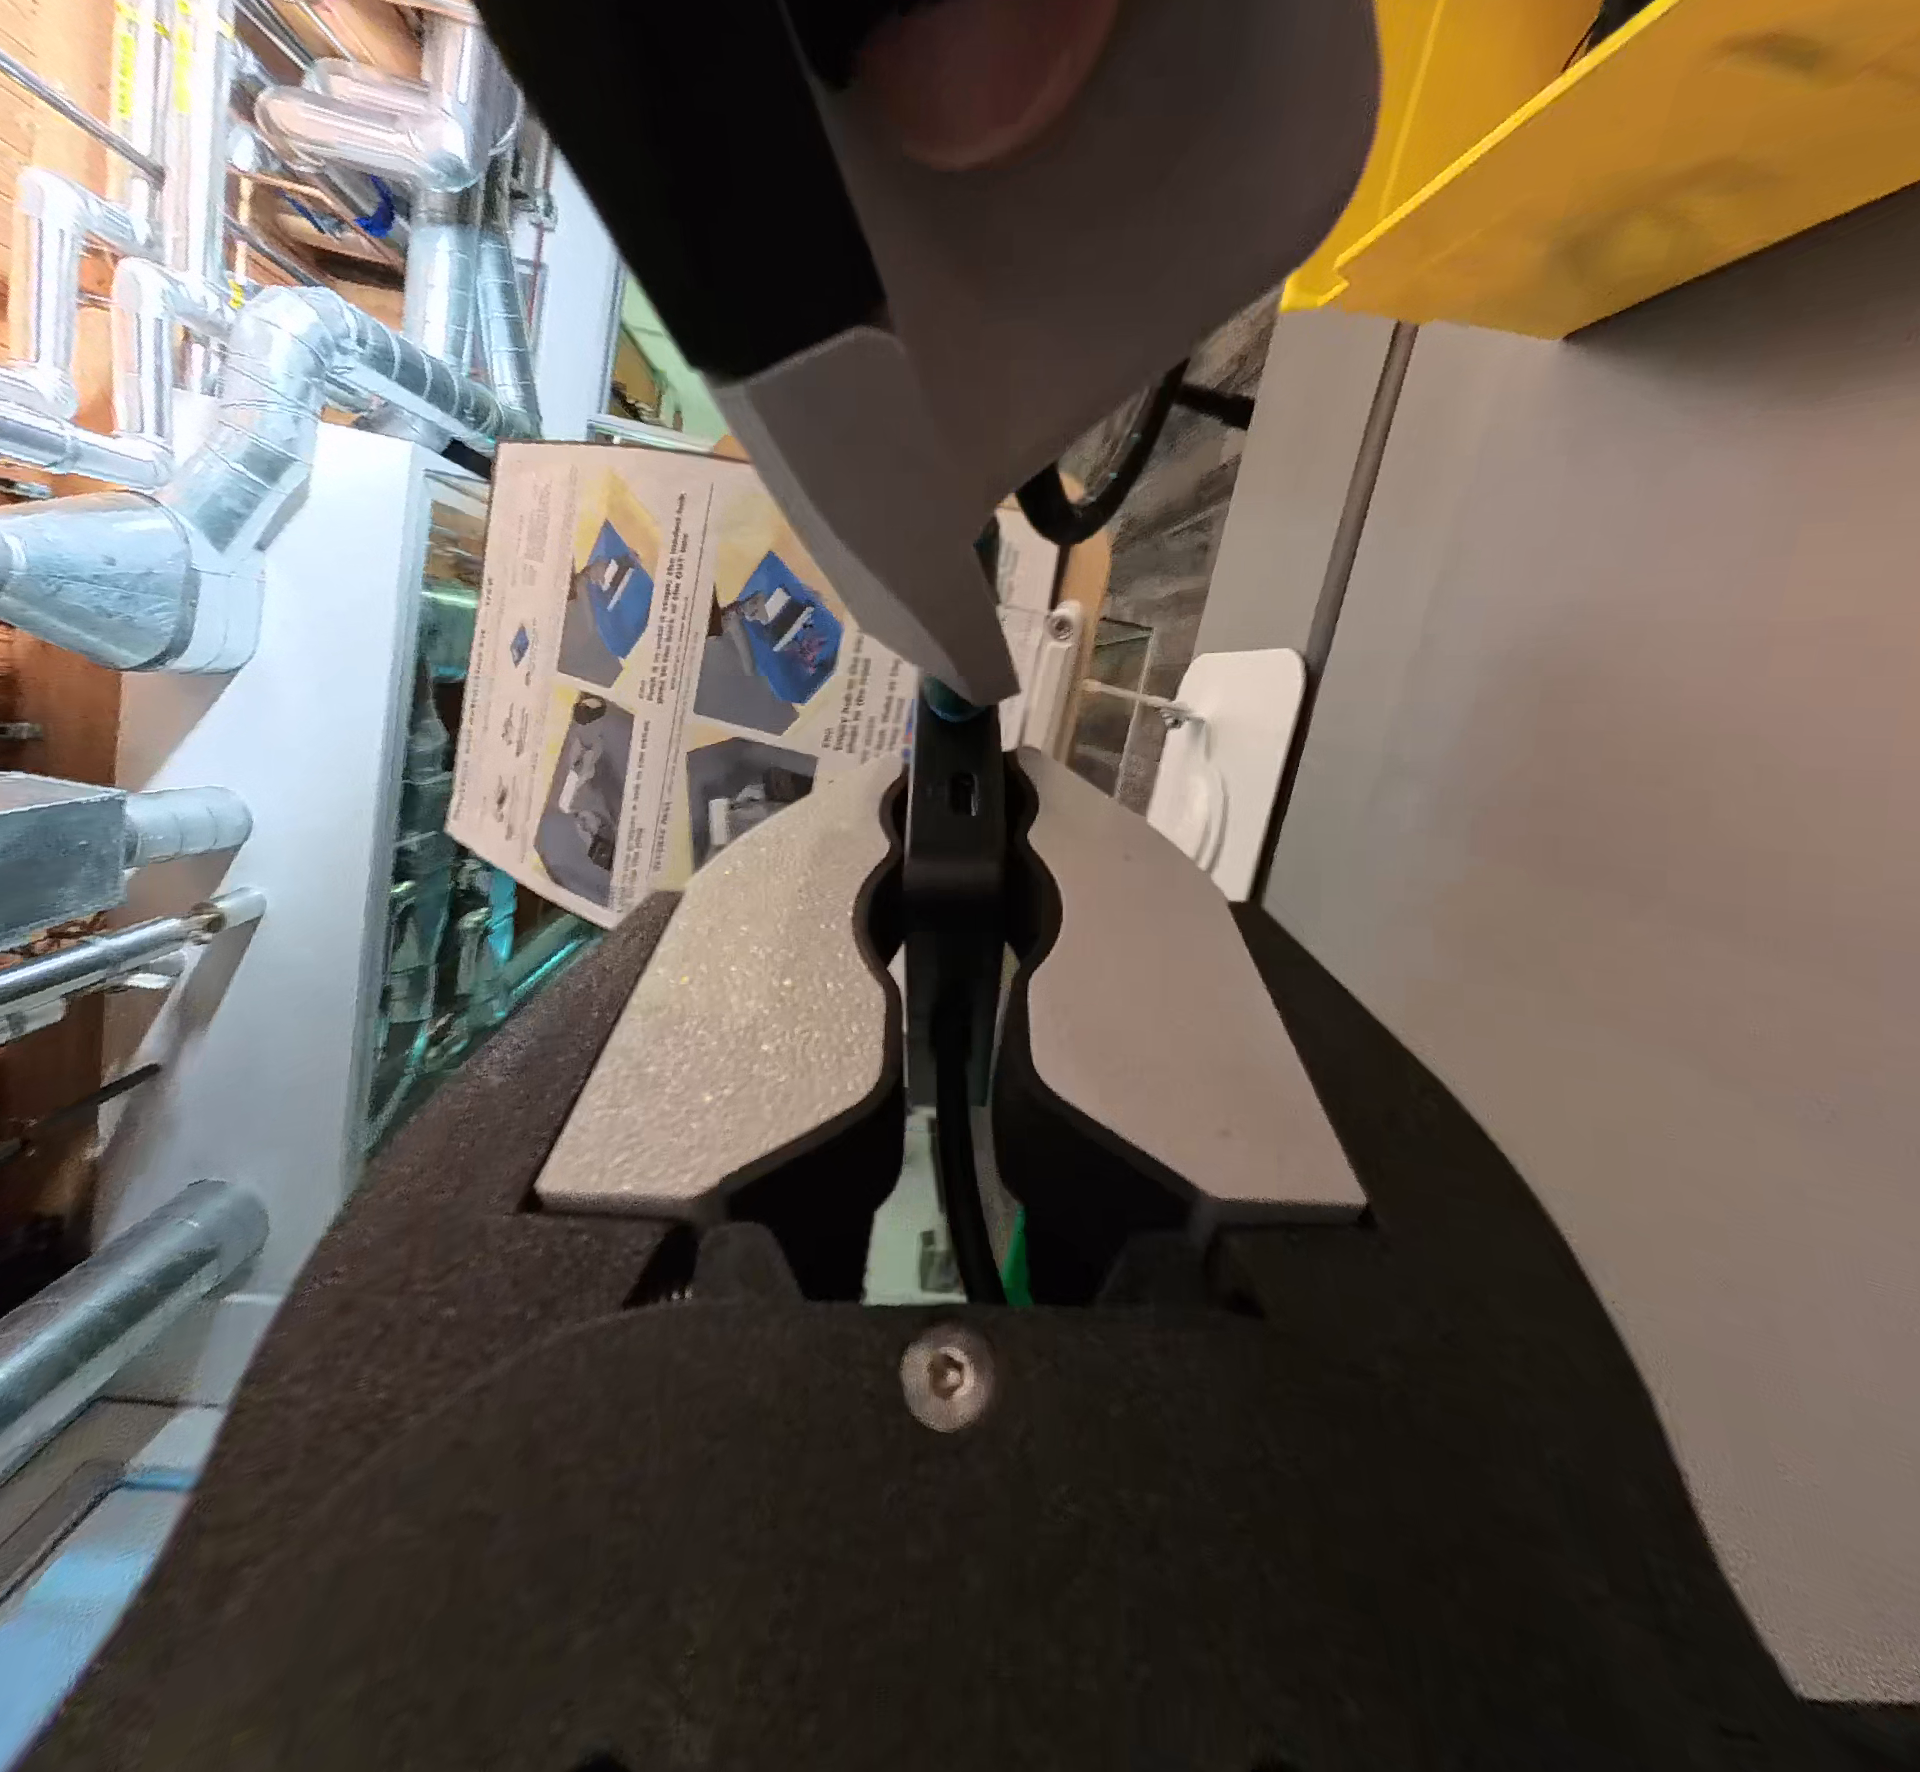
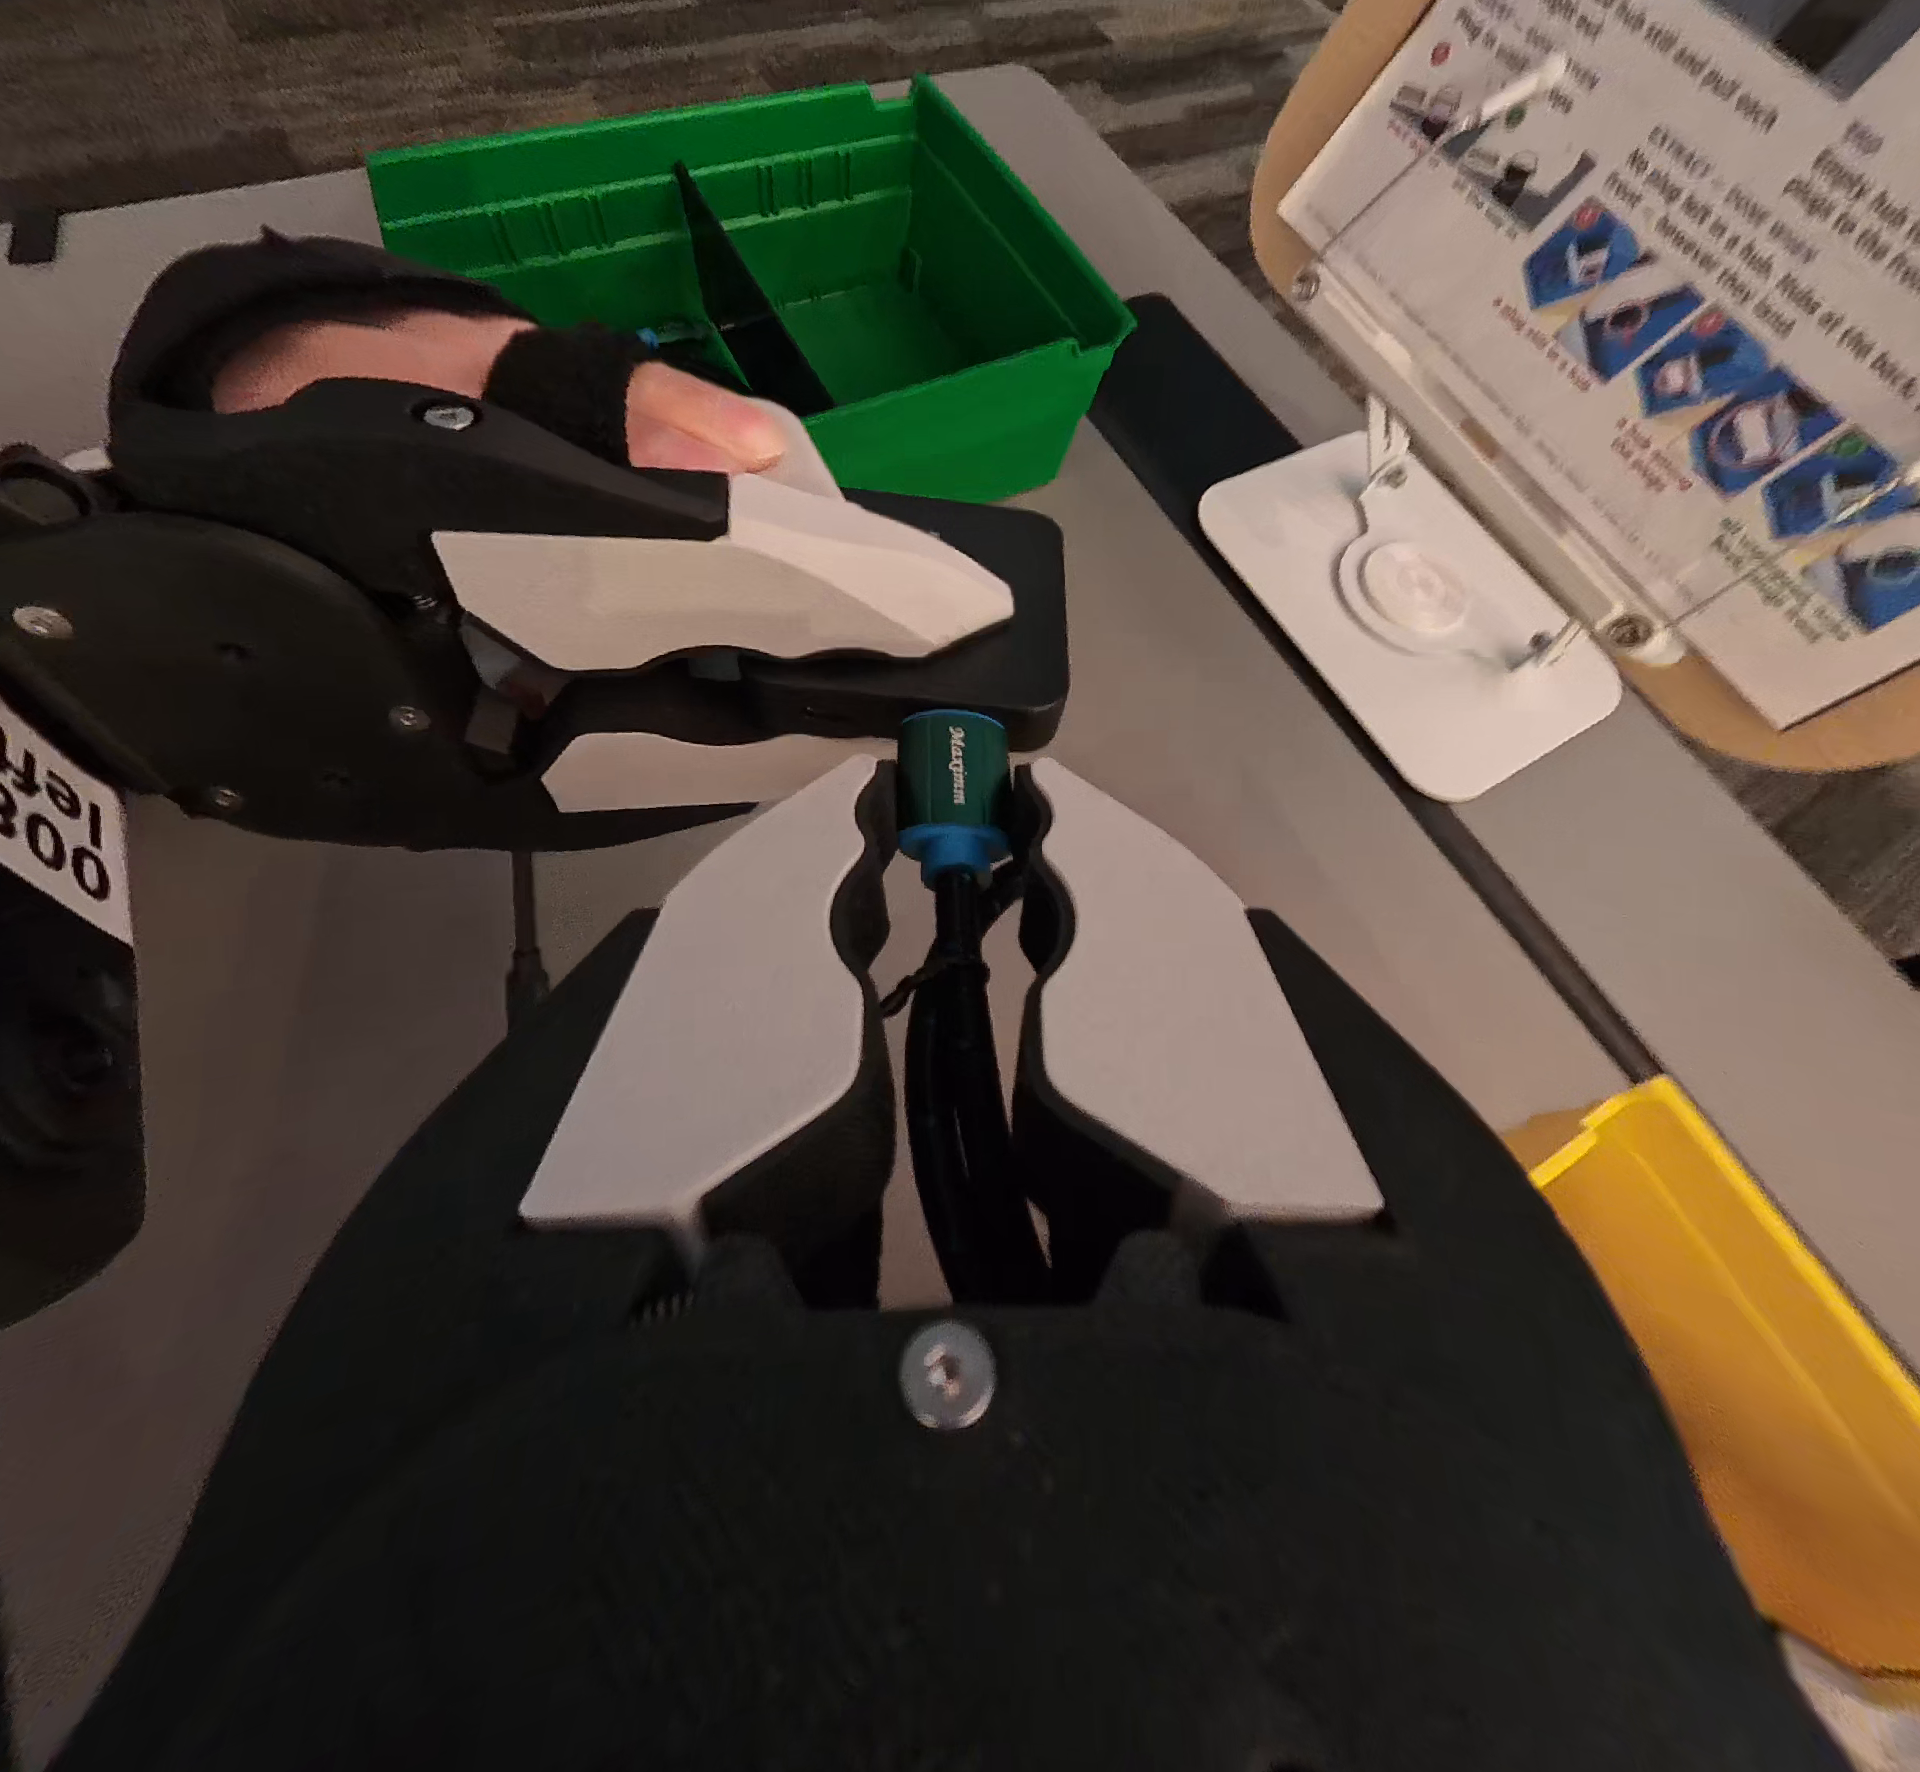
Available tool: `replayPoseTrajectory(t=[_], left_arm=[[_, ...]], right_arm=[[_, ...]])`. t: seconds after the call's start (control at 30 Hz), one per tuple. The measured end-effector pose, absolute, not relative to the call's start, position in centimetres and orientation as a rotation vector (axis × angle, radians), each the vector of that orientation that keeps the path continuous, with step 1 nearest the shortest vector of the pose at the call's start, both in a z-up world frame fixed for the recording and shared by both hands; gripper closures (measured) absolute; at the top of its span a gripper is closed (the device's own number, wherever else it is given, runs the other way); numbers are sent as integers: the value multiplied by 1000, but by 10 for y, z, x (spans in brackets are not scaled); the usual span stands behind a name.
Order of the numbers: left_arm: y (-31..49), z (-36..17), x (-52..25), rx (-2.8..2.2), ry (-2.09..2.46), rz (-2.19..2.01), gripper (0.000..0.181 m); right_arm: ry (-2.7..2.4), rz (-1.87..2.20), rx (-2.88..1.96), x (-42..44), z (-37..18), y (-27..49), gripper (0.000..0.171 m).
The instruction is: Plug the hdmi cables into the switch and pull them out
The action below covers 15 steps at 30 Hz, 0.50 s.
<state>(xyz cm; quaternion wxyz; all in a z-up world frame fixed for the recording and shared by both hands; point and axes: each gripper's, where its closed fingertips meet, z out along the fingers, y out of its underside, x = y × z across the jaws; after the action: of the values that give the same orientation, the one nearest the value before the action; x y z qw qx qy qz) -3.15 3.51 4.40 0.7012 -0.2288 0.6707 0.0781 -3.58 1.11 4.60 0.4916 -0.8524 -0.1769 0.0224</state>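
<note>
**Two grippers meet at the black switch**

On the left of the right wrist view, the left gripper (image 2: pixel 977 652) comes in from the side. A person's hand (image 2: pixel 582 403) in a black fingerless glove holds it. Its two pale fingers are closed tight on the flat black switch (image 2: pixel 997 600), one finger on top and one below. The switch sits just above the grey table (image 2: pixel 1195 891) (I cannot tell if it touches it).

In the middle, the right gripper (image 2: pixel 951 782) squeezes the green and blue plug (image 2: pixel 954 787) of the HDMI cable (image 2: pixel 961 1078). The tip of the plug touches the near edge of the switch. How far in it goes is hard to tell. The black cable runs back between the fingers.

Behind the switch stands a green bin (image 2: pixel 966 413) with a divider inside. To the right is a sheet of pictures (image 2: pixel 1621 268) on a white stand (image 2: pixel 1403 600). A yellow bin (image 2: pixel 1745 1359) sits in the near right corner.

In the left wrist view, the switch (image 1: pixel 951 818) shows edge-on between the fingers.
</note>
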Motion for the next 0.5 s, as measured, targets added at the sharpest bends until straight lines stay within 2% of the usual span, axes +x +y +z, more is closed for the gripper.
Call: replayPoseTrajectory(t=[0.13,0.33,0.5], left_arm=[[35,59,-35,-491,1412,153,164],[9,81,-44,-531,1397,26,143],[6,122,-74,-625,1345,-166,140]], right_arm=[[-472,-39,-1961,-34,61,16,150],[-521,-311,-1799,-10,84,16,150],[-490,-563,-1805,56,95,-7,150]])
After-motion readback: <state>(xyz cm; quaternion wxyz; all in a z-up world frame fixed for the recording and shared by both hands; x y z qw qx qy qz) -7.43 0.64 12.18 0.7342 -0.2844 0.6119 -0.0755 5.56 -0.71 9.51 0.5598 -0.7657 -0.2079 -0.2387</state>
